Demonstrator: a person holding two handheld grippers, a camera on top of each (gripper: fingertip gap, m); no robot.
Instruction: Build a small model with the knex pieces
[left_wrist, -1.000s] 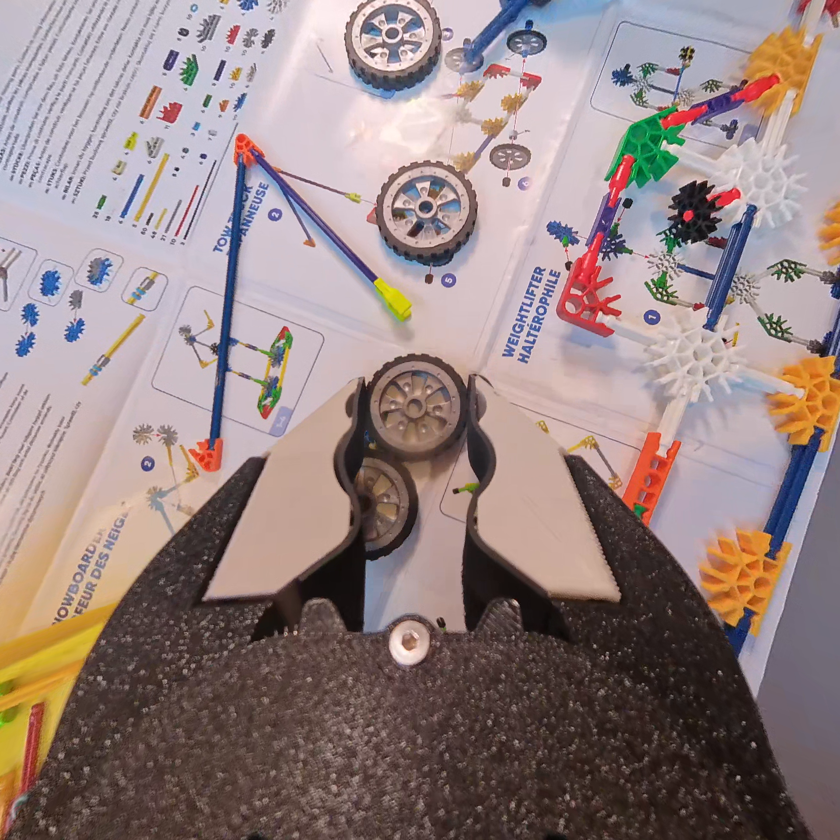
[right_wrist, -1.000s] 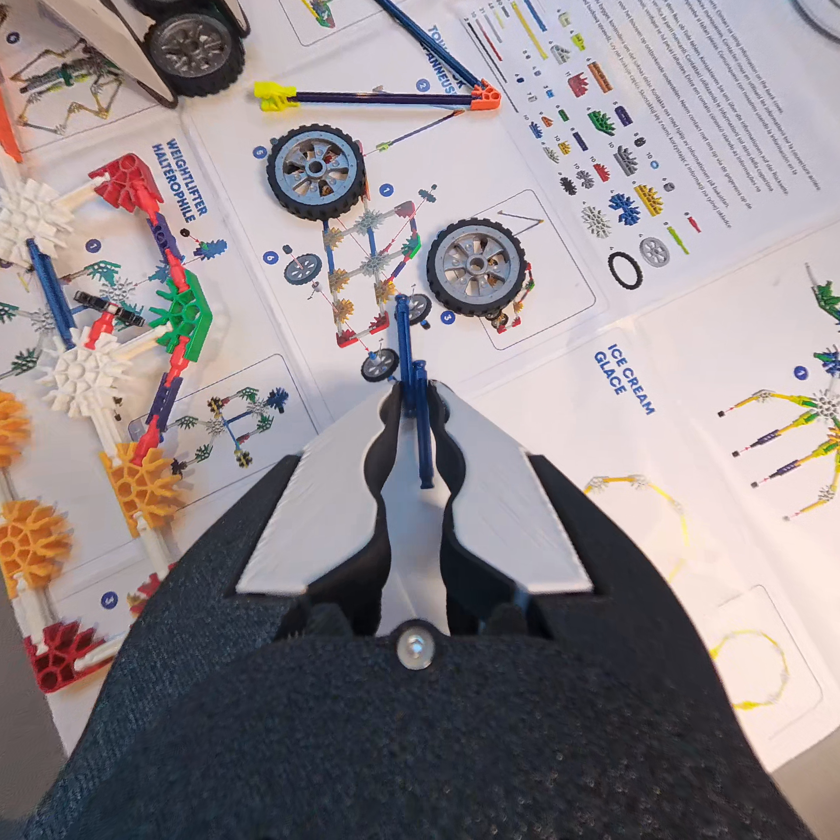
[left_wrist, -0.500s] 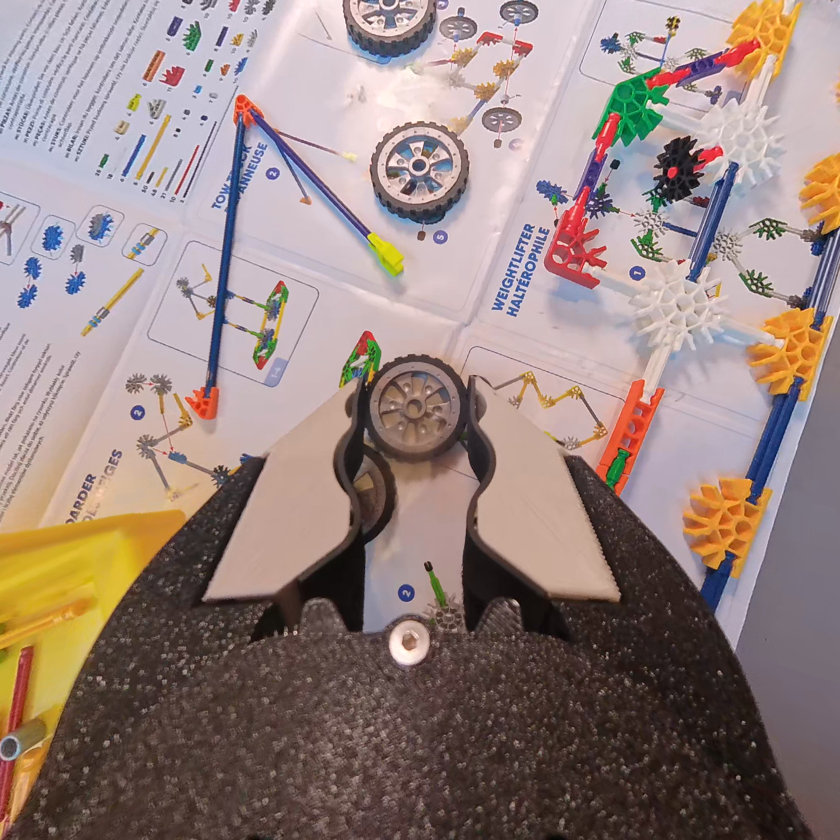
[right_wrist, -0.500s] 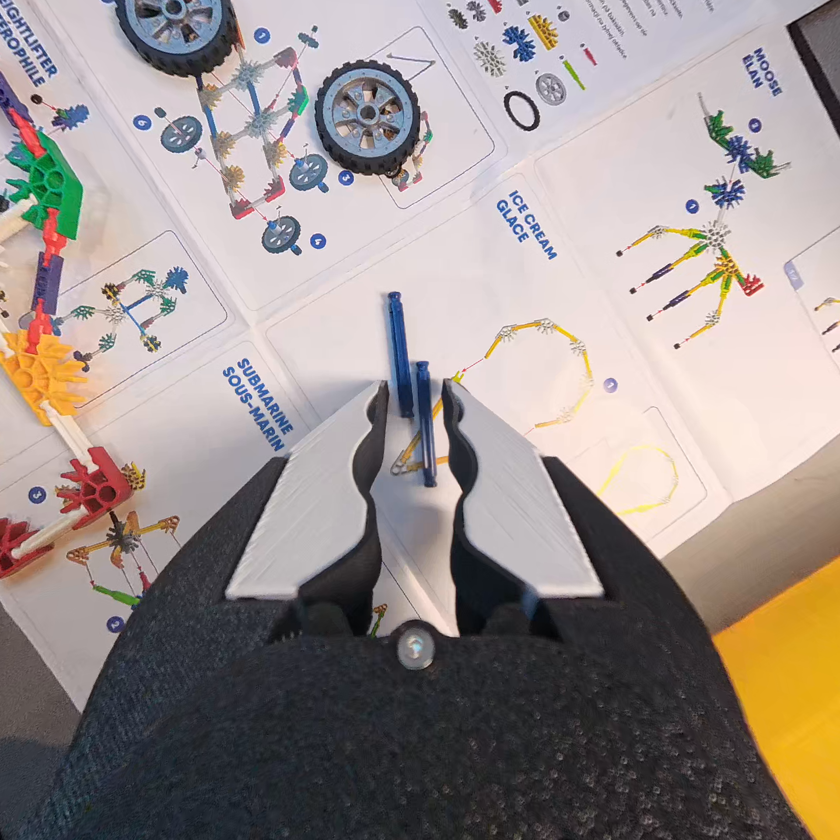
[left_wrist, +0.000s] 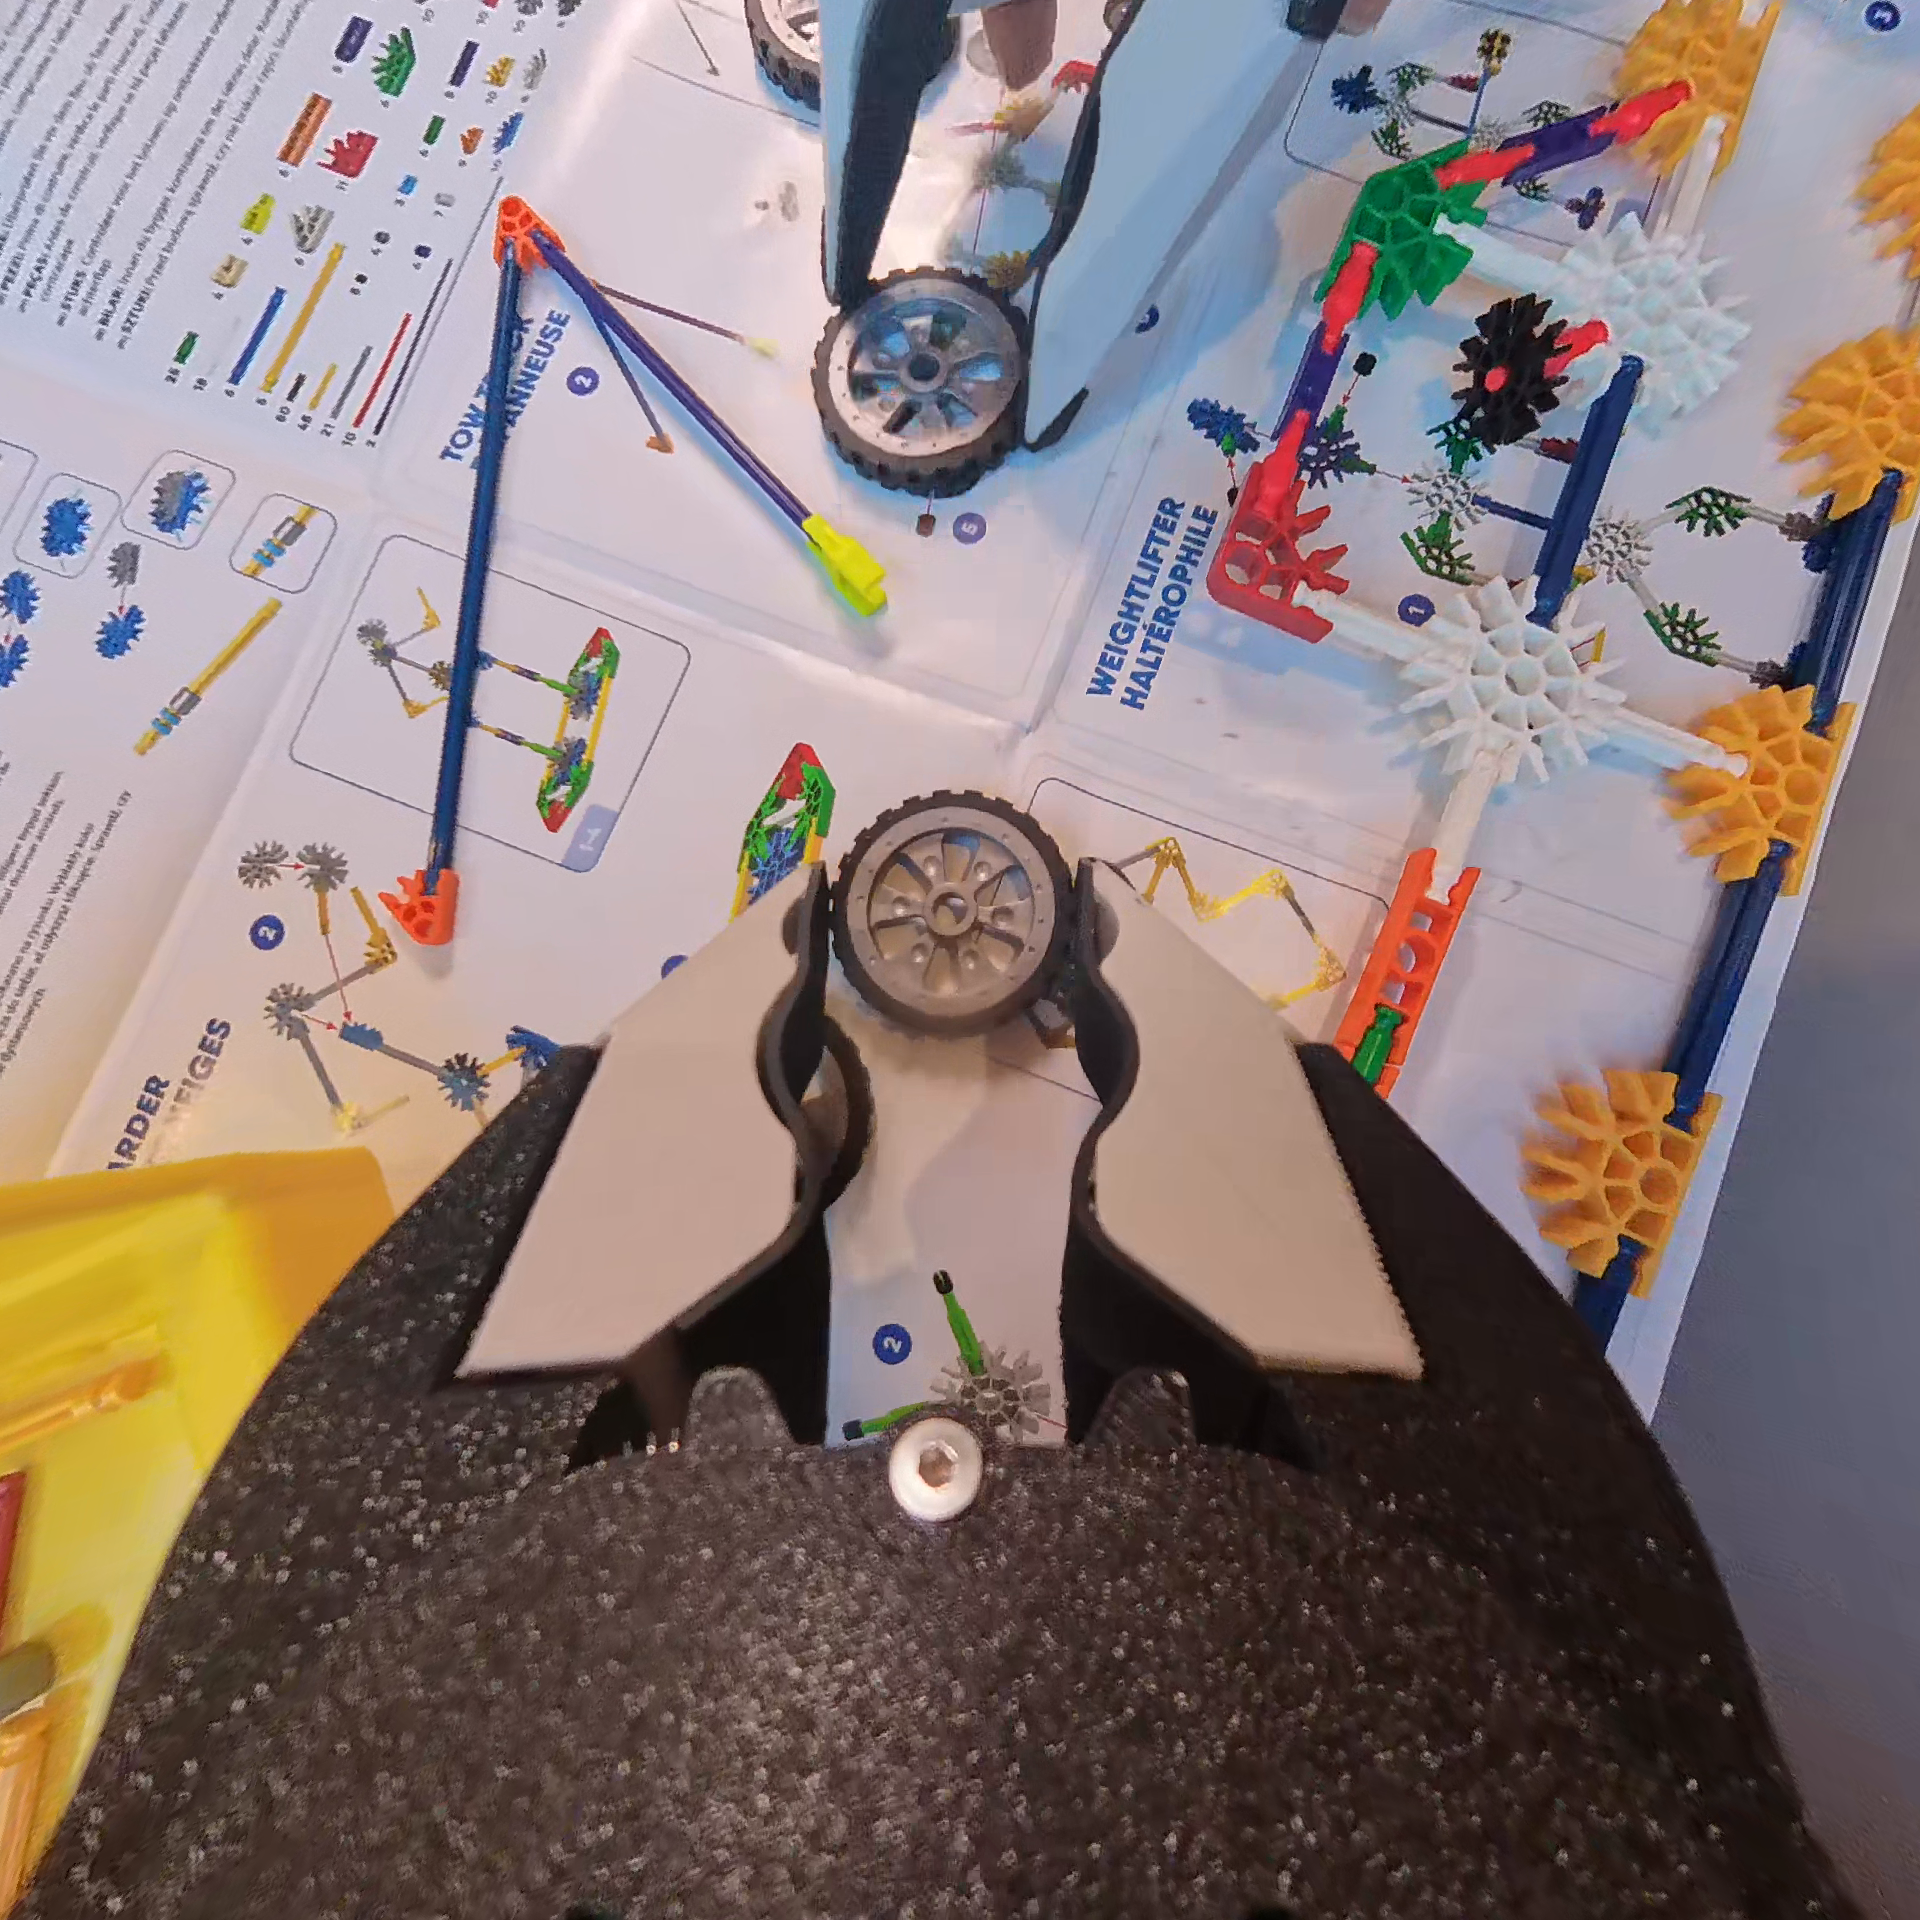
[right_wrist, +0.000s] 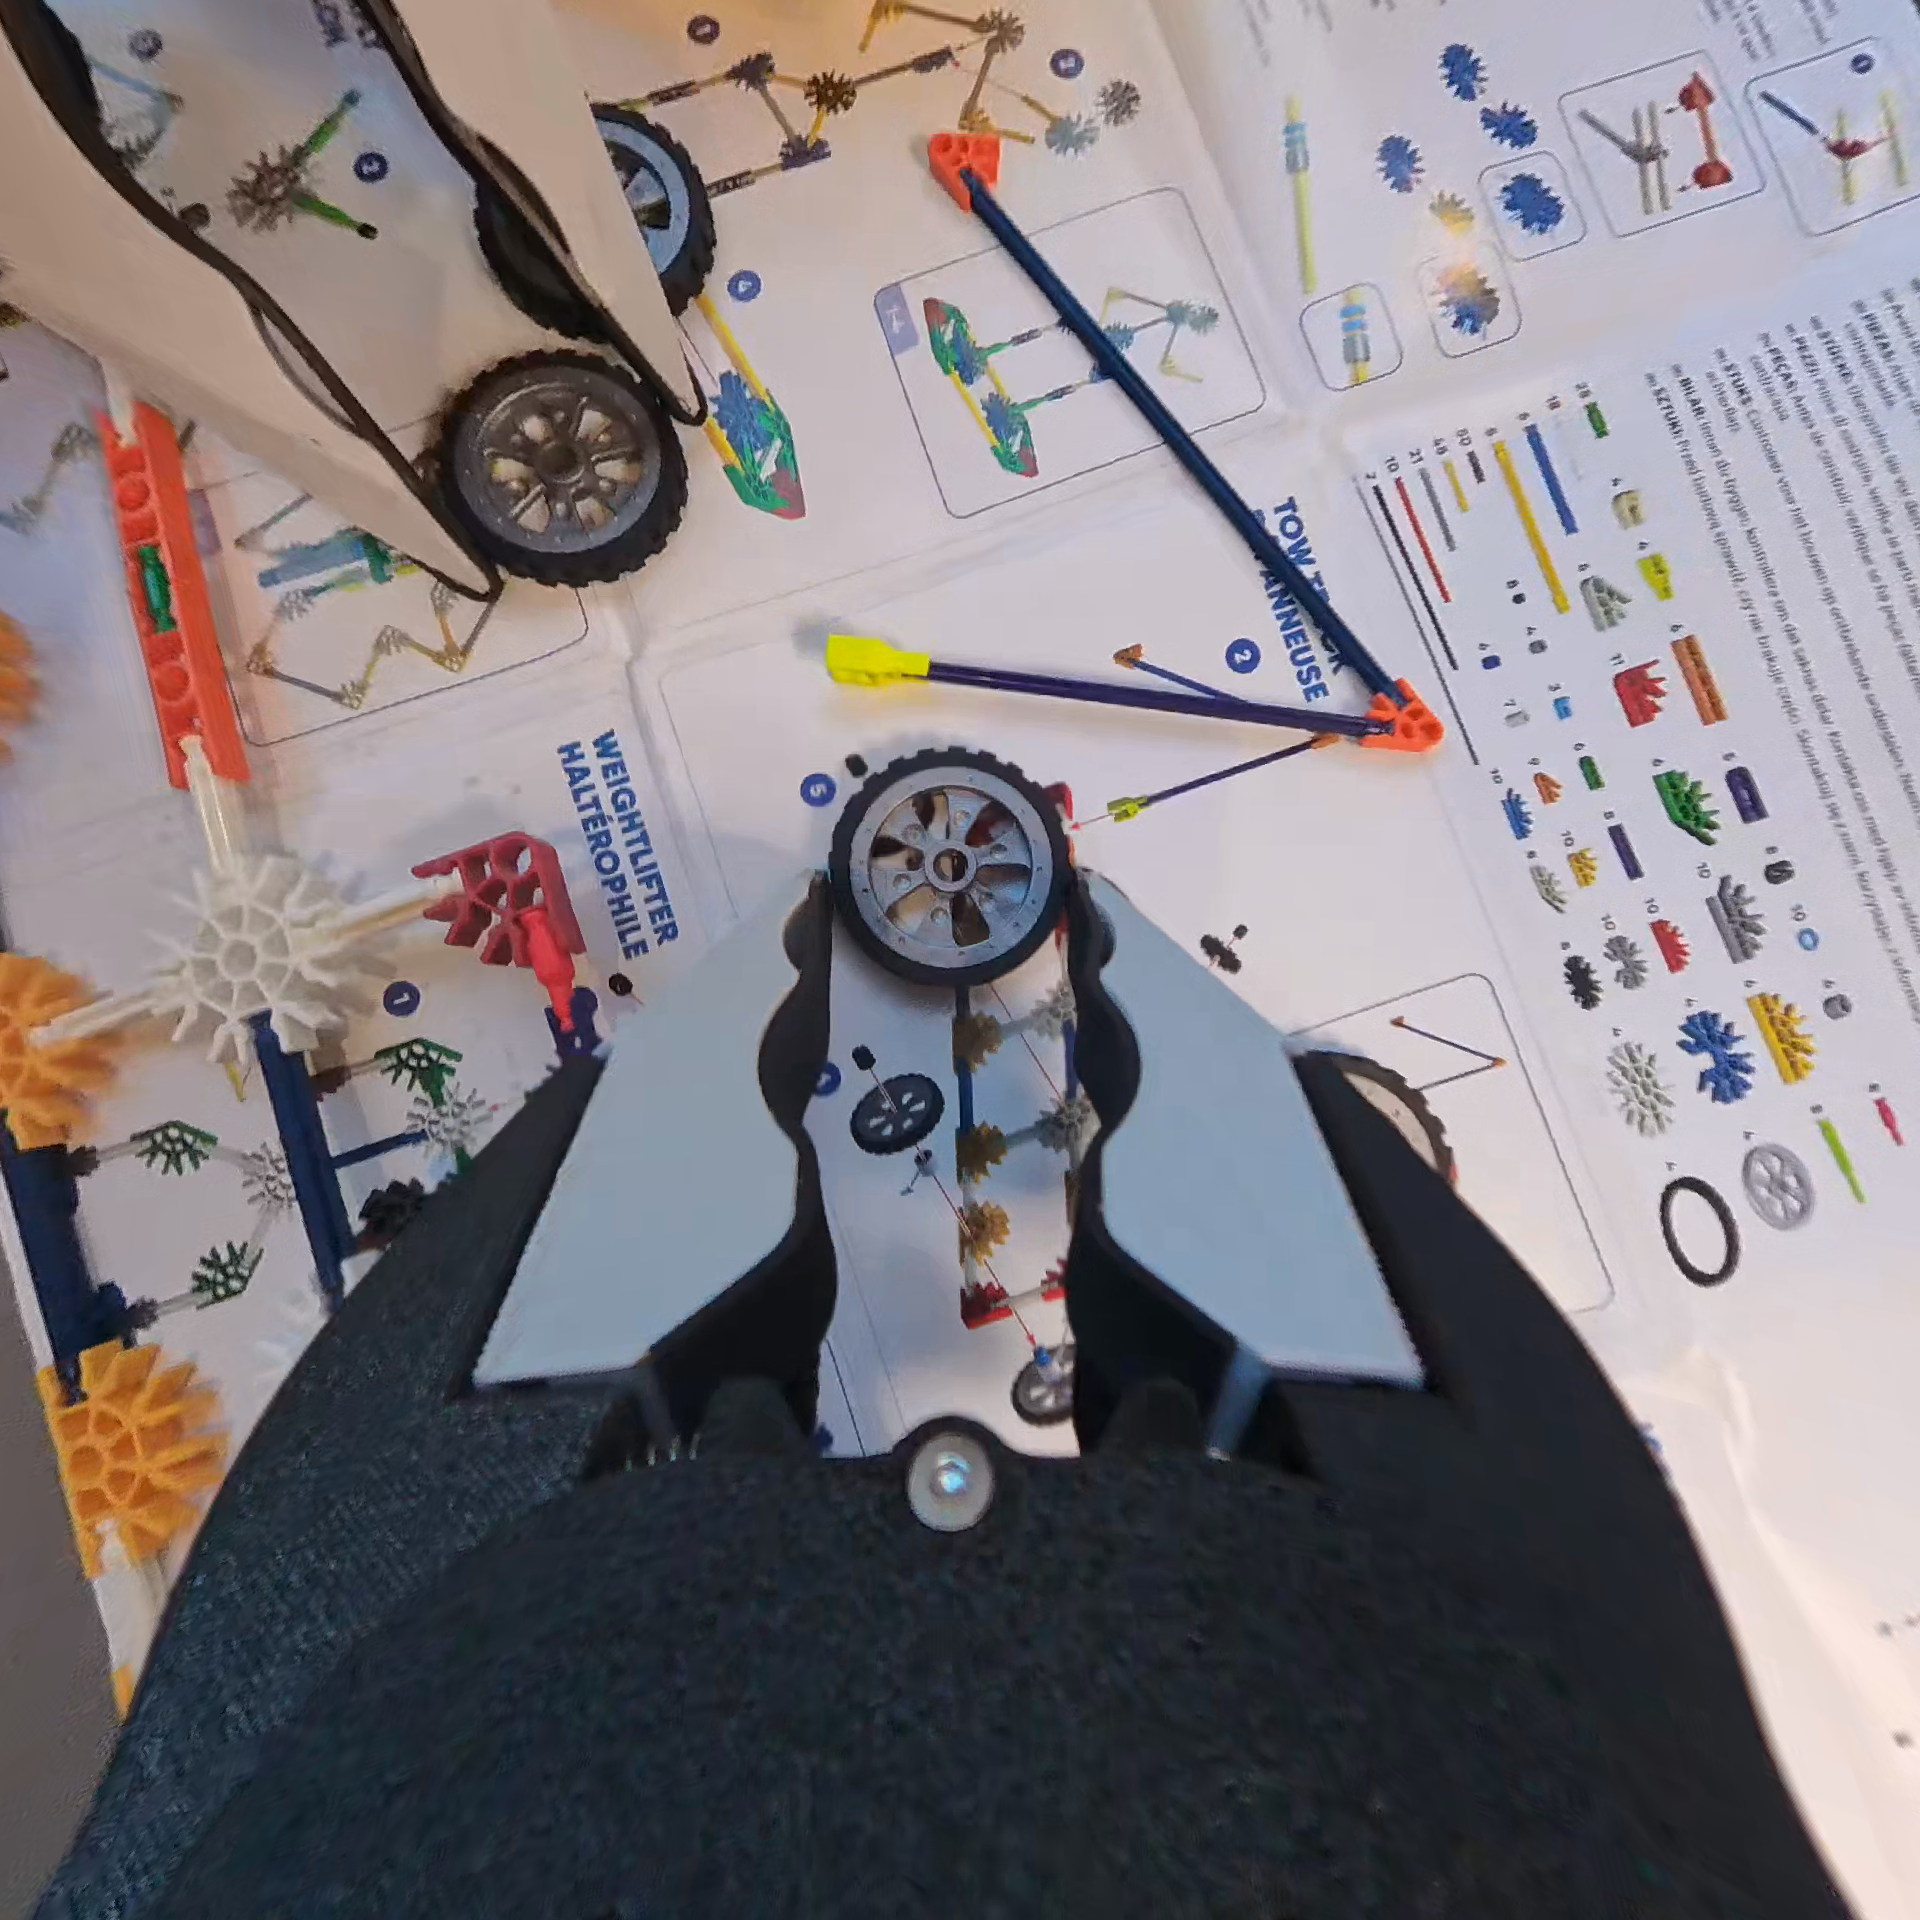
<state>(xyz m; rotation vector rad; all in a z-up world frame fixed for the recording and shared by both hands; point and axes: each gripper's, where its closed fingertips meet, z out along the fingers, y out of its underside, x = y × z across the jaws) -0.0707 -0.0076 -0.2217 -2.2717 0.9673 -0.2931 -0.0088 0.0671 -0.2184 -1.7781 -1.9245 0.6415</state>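
My left gripper (left_wrist: 951, 894) is shut on a grey wheel with a black tyre (left_wrist: 951, 914), held at the fingertips above the instruction sheet (left_wrist: 987, 644). A second wheel (right_wrist: 655, 208) sits behind it, against the same gripper's fingers. My right gripper (right_wrist: 948, 894) is shut on another grey wheel (right_wrist: 948, 868) lying on the sheet; both fingertips press its tyre. In the left wrist view the right gripper (left_wrist: 940, 364) comes in from the top around that wheel (left_wrist: 920, 379). The left gripper (right_wrist: 582, 499) shows at the top left of the right wrist view.
Long blue rods (left_wrist: 473, 561) with orange corner pieces and a yellow clip (left_wrist: 847, 566) lie left of the wheels. A built frame with white (left_wrist: 1507, 675) and orange connectors lies along the sheet's right edge. A yellow box (left_wrist: 156, 1247) is at lower left. Another wheel (right_wrist: 1382, 1112) is half hidden. The grippers' ends are close to 11 centimeters from one another.
My right gripper let go of two short blue rods, moved over to a wheel on the sheet and closed on it. My left gripper kept its wheel and shifted slightly.
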